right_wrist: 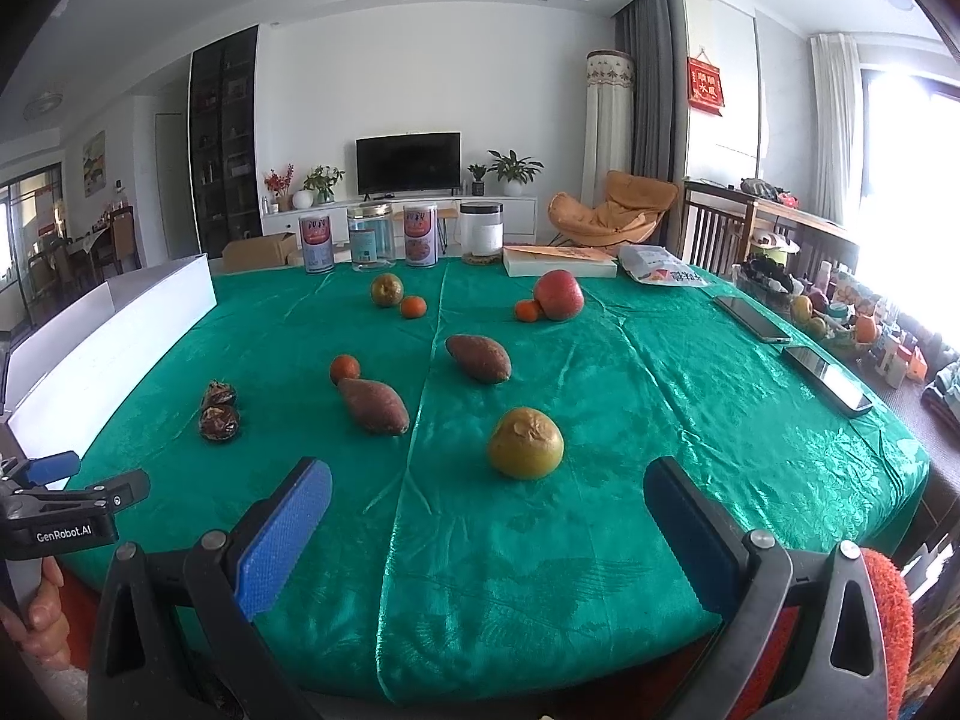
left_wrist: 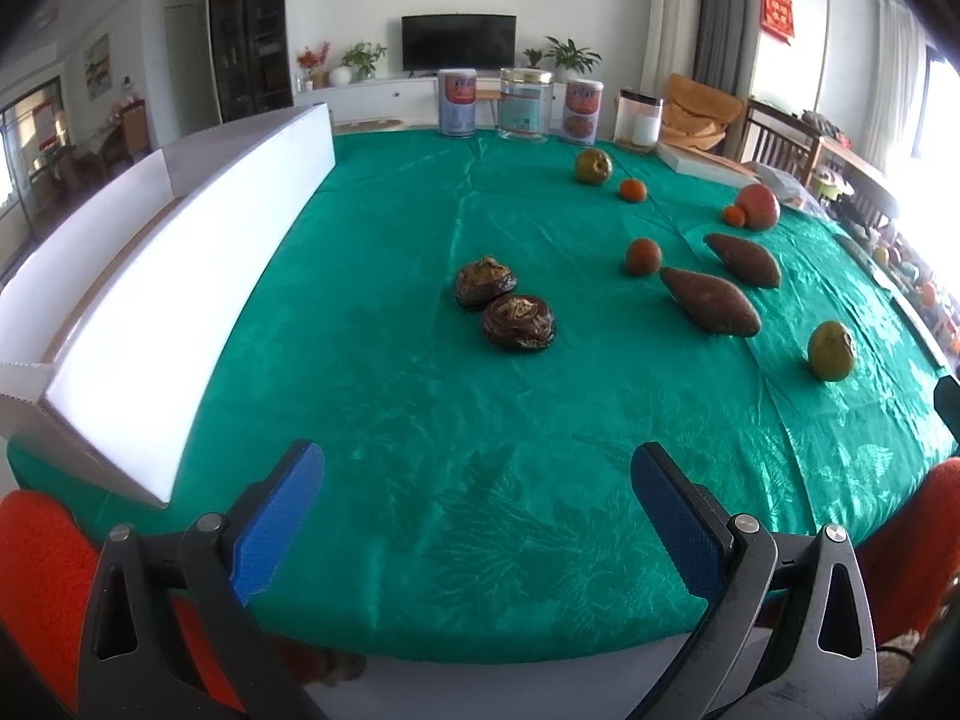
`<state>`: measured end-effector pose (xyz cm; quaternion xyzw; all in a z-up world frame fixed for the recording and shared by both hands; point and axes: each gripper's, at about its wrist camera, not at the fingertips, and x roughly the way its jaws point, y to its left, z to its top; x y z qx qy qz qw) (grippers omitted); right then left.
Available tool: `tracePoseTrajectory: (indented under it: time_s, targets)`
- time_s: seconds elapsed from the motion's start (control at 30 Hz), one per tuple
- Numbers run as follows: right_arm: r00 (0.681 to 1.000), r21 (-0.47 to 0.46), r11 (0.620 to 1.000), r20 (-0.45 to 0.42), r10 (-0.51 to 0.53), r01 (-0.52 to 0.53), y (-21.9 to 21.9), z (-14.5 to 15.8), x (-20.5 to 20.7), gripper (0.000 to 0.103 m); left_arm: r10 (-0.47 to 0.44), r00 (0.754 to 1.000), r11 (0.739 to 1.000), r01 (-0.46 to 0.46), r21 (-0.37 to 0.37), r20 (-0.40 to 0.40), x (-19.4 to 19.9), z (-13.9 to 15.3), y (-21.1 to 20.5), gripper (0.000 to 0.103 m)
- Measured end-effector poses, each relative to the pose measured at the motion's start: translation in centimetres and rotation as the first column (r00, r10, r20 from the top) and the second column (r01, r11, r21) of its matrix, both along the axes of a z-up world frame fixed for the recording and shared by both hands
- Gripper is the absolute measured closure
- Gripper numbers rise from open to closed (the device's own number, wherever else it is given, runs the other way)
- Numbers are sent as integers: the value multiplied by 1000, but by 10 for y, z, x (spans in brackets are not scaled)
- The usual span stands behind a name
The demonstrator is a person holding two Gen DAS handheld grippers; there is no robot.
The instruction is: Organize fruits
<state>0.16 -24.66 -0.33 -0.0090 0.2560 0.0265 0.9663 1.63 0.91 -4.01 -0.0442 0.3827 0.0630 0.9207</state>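
**Both grippers spread and empty at the table's near edge**

Left gripper (left_wrist: pixel 477 498) hovers over the near edge of the green tablecloth (left_wrist: pixel 420 420), blue pads wide apart, nothing between them. Right gripper (right_wrist: pixel 486 516) the same: spread, empty, low over the cloth. Just ahead of the right gripper, a yellow-green pear (right_wrist: pixel 525 443) sits alone. Ahead of the left gripper, two dark wrinkled fruits (left_wrist: pixel 503 306) lie touching each other. To the left gripper's left, a long white box (left_wrist: pixel 180 300) runs along the table's side. Further out, two brown sweet potatoes (right_wrist: pixel 420 378) lie side by side, apart, with a small orange (right_wrist: pixel 345 368) just beside the nearer one. Beyond them, a red apple (right_wrist: pixel 559 295) touches a second small orange (right_wrist: pixel 527 310); off to their left, another pear (right_wrist: pixel 386 290) sits by a third orange (right_wrist: pixel 413 306). At the far edge stand tins and jars (right_wrist: pixel 384 237).
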Motion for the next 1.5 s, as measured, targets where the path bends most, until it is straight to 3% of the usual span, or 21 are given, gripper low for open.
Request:
tracePoseTrajectory:
  time_s: [0.43, 1.07, 1.17, 1.3, 1.4, 1.5]
  targets:
    - [1000, 35, 999, -25, 4, -3, -7, -3, 2, 0, 10, 997, 1000, -10, 3, -82, 12, -11, 1, 1]
    - [998, 27, 999, -56, 21, -19, -2, -9, 5, 0, 2, 990, 1000, -2, 1, -138, 29, -20, -2, 1]
    - [997, 24, 999, -64, 37, -36, -1, -8, 8, 0, -31, 983, 999, 23, -43, -181, 46, -30, 4, 1]
    - [1000, -31, 999, 5, 14, -14, -5, 2, 13, 0, -19, 981, 996, 3, -85, -194, 57, -40, 20, 1]
    - [999, -52, 999, 48, -7, 10, -11, 4, 14, 0, 3, 985, 998, -13, -57, -175, 54, -44, 24, 1]
    - [1000, -17, 1000, -11, -16, 15, -16, -10, 22, 0, -11, 983, 1000, 11, 0, -181, 55, -47, 14, 1]
